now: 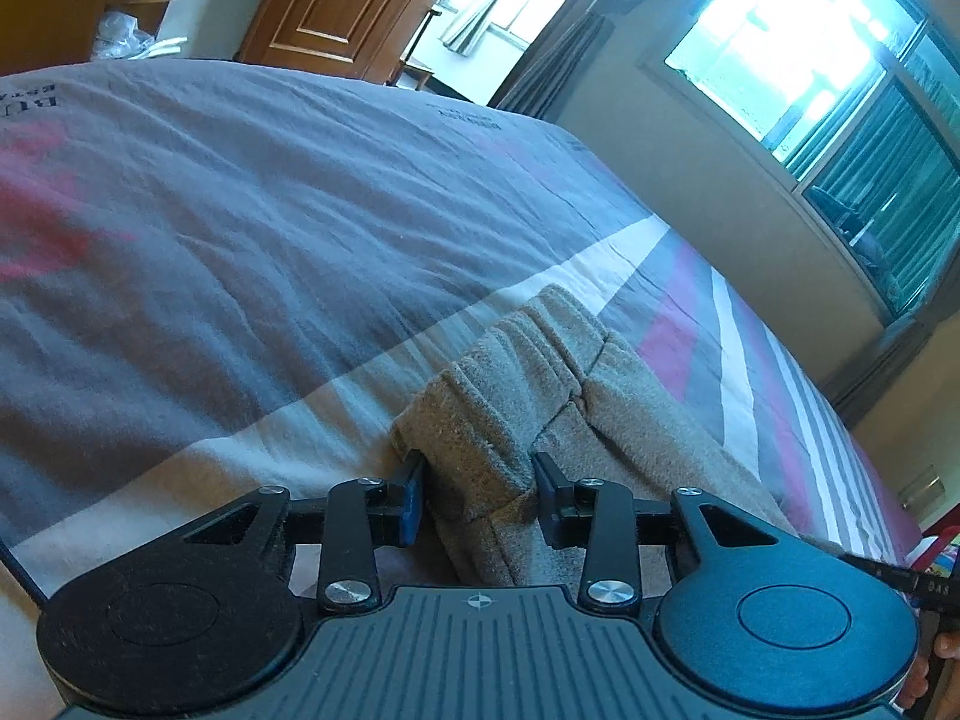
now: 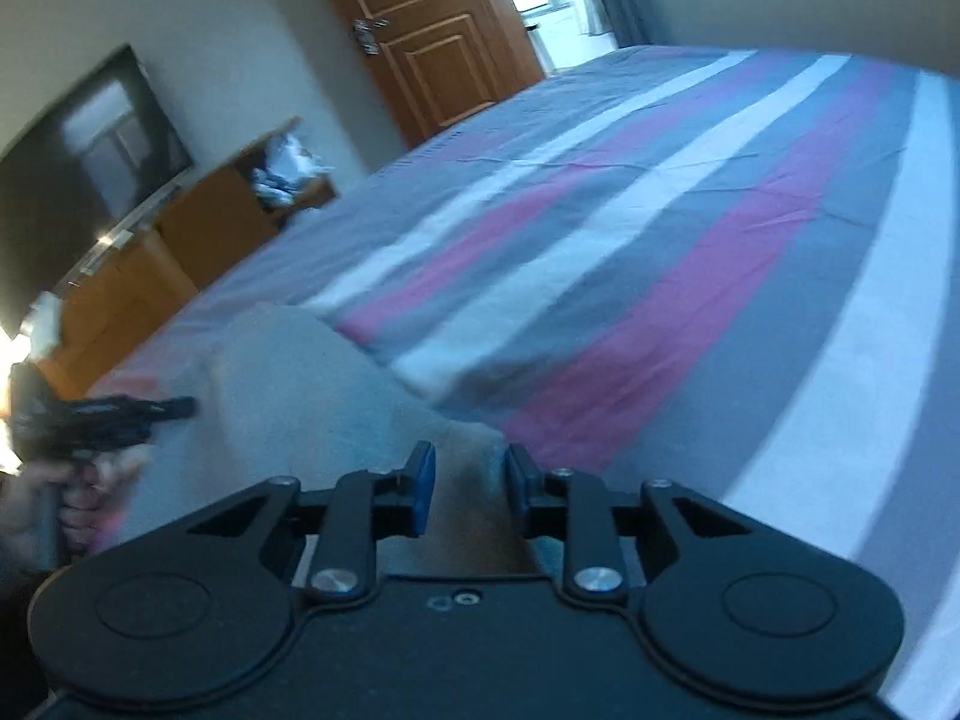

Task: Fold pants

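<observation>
I had the left gripper (image 1: 478,483) clamped on a thick fold of the grey-beige pants (image 1: 528,372), the cloth bunched between both fingers and the elastic waistband standing up just ahead of the tips. The rest of the garment trailed off to the right of the tool, lying on the striped bedspread (image 1: 240,228).

My right gripper (image 2: 465,480) gripped another bunch of the same pants (image 2: 300,384); its jaws stood at a narrow gap with fabric filling it. From there the cloth ran forward and to the left, toward the left gripper (image 2: 120,414), which showed as a blurred dark shape at the left edge of the right wrist view. Grey, white and pink stripes of the bedspread (image 2: 690,276) spread ahead and to the right of that tool.
</observation>
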Available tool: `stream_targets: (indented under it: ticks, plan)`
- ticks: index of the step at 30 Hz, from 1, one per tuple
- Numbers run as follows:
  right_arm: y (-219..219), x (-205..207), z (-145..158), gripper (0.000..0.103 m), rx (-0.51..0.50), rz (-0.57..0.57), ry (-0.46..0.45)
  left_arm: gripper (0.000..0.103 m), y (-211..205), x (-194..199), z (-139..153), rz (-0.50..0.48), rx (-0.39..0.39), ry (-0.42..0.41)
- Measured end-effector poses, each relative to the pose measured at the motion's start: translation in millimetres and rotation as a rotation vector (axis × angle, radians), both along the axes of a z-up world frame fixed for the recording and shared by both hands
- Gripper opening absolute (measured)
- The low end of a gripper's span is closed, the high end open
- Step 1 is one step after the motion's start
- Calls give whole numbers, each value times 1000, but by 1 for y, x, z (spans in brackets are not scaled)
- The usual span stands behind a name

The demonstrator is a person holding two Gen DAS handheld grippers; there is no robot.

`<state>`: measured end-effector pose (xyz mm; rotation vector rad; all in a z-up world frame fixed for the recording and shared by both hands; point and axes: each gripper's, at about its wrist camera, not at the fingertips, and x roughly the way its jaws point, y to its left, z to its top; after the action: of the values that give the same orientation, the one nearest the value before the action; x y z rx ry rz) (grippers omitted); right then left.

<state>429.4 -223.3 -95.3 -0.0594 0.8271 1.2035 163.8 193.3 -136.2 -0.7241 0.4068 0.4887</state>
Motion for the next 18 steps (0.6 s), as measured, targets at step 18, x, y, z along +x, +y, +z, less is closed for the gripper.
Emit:
stream_targets:
  ticks: [18]
  plan:
    - [-11, -25, 0, 20, -38, -344, -166, 52, 5, -40, 19, 21, 91, -7]
